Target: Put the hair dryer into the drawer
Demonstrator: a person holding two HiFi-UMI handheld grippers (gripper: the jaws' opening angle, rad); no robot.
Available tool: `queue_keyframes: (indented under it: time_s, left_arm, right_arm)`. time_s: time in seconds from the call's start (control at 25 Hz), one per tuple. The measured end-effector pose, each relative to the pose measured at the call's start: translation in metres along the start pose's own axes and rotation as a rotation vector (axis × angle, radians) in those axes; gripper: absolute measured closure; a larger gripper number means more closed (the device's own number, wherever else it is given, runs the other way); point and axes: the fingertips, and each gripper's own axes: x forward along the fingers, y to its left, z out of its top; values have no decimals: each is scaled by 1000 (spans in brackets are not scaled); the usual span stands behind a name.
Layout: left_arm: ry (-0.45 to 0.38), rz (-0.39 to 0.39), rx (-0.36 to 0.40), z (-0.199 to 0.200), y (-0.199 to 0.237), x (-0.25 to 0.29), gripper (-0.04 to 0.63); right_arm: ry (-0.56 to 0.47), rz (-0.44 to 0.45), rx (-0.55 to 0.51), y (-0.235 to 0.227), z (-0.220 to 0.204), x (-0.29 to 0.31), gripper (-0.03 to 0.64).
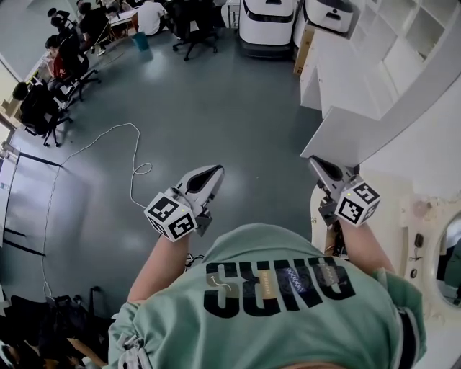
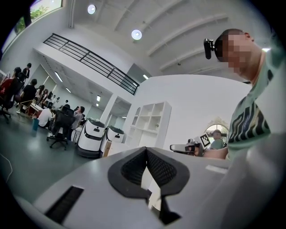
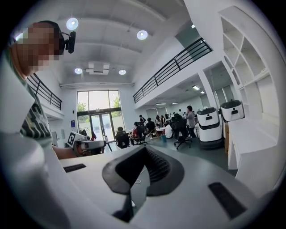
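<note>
No hair dryer and no drawer show in any view. In the head view both grippers are held up in front of the person's chest, pointing forward over the grey floor. My left gripper point(image 1: 215, 173) has its jaws together with nothing between them; its own view shows the black pads point(image 2: 134, 167) meeting at the tip. My right gripper point(image 1: 317, 164) sits beside the corner of a white cabinet point(image 1: 360, 130), jaws together and empty; its pads point(image 3: 158, 167) meet too. Each gripper view catches the other gripper: the right one point(image 2: 187, 146), the left one point(image 3: 89, 144).
A white shelf unit point(image 1: 382, 58) and counter run along the right. Two white robots point(image 1: 268, 21) and a cardboard box point(image 1: 302, 50) stand at the back. People sit at desks point(image 1: 65, 58) at the far left. A white cable point(image 1: 133, 169) lies on the floor.
</note>
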Motion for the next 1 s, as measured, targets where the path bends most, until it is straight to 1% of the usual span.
queue_keyframes:
  time_s: [0.24,0.64,1.0]
  left_arm:
    - [-3,1,-4,1,1,-4,586]
    - [-6,-6,-2,3,-6,-3,586]
    - [-2,-17,-11,0,-11,0,586]
  right_arm:
    - [-4,5,29,3,1,7,623]
    - [15,9,-12,5,3,0,623]
    - [15,-4,-18,5,1,-6,623]
